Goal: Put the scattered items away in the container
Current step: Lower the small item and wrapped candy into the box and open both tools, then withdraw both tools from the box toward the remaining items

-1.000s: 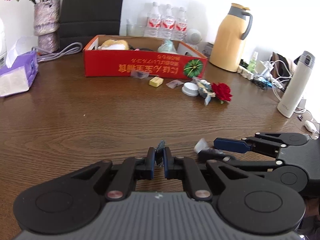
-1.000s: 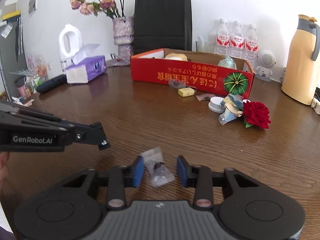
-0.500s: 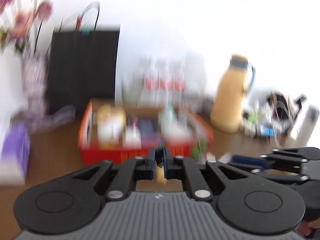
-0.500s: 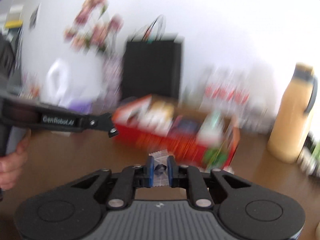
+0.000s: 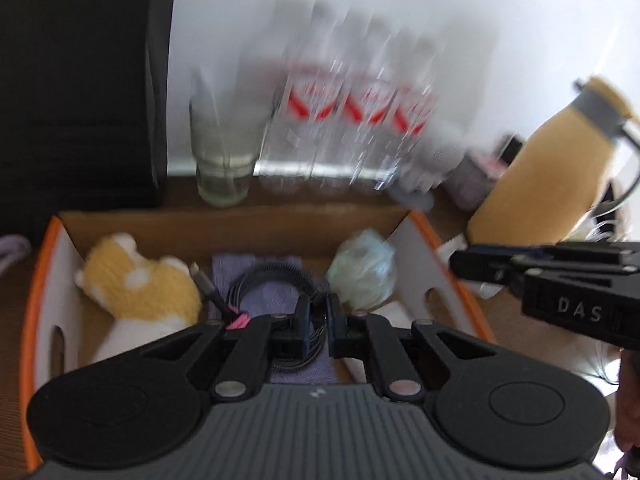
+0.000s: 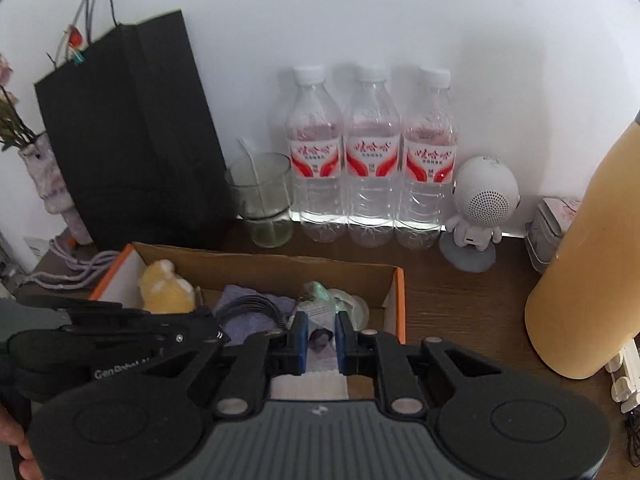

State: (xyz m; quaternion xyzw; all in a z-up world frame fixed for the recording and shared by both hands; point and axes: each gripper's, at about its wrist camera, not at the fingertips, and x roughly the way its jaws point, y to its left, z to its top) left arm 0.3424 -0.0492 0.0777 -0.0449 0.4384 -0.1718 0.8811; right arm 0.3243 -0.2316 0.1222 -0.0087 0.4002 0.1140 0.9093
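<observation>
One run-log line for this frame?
left tool: over box, grip unclear | right tool: shut on wrapped candy, over box | release pending

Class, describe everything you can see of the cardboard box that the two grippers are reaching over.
The cardboard box is a shallow open tray, orange-red outside, plain brown and white inside, with cut-out handle slots in its end walls. It sits flat on the brown wooden table, in front of a black paper bag, a glass and three water bottles. Inside lie a yellow plush toy, a purple cloth under a coiled black cable, and a pale green bundle.
</observation>
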